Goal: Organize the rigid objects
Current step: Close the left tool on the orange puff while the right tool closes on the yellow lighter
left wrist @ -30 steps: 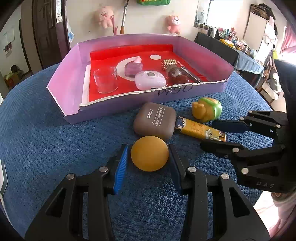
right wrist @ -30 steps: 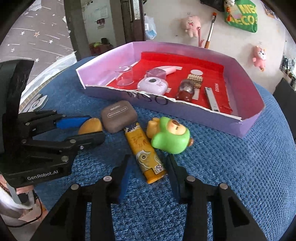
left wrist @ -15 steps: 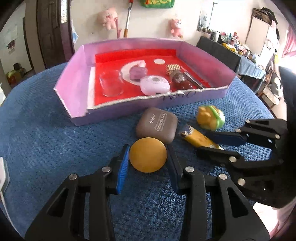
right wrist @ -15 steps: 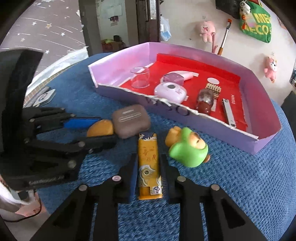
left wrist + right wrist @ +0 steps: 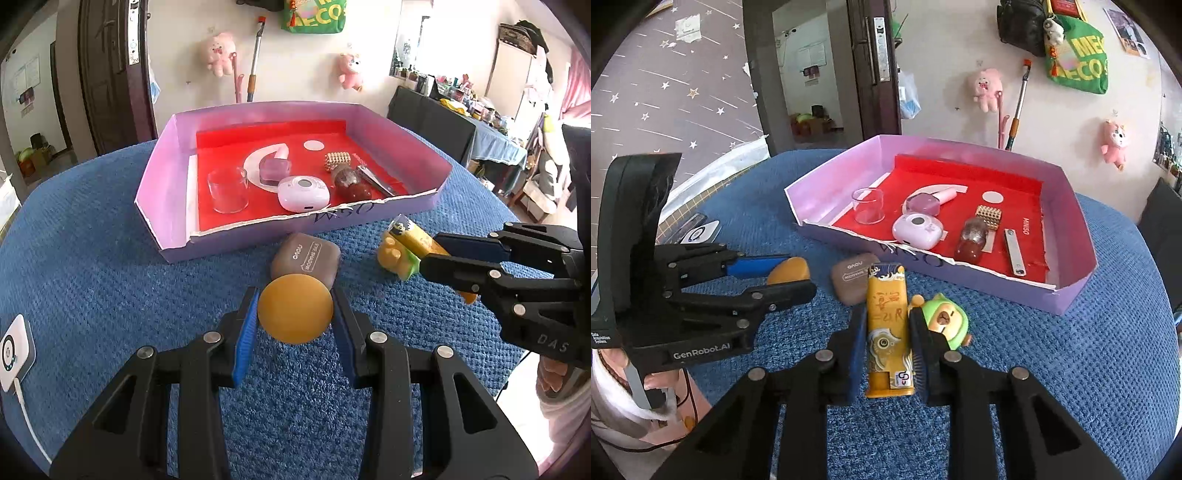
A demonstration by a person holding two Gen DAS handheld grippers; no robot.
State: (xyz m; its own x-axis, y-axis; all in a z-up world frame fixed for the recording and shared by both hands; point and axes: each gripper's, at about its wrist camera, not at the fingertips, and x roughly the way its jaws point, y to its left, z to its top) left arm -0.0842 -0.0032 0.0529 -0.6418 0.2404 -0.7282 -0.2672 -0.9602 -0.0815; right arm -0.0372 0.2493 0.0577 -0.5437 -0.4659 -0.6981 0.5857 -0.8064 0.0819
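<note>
Fingers of both my grippers clamped — left gripper on the orange ball, right gripper on the yellow lighter.

Both sit at lower centre of their frames, apparently lifted off the blue cloth. Several items already lie in the purple tray at upper centre — the brown case and green toy remain outside, just below it.

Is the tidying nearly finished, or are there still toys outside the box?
Partly done. The purple box already holds a clear cup, a white case, a small red bottle and a few other bits. Now the left gripper holds the orange disc and the right gripper the yellow lighter. The brown case and green toy wait on the blue cloth.
</note>
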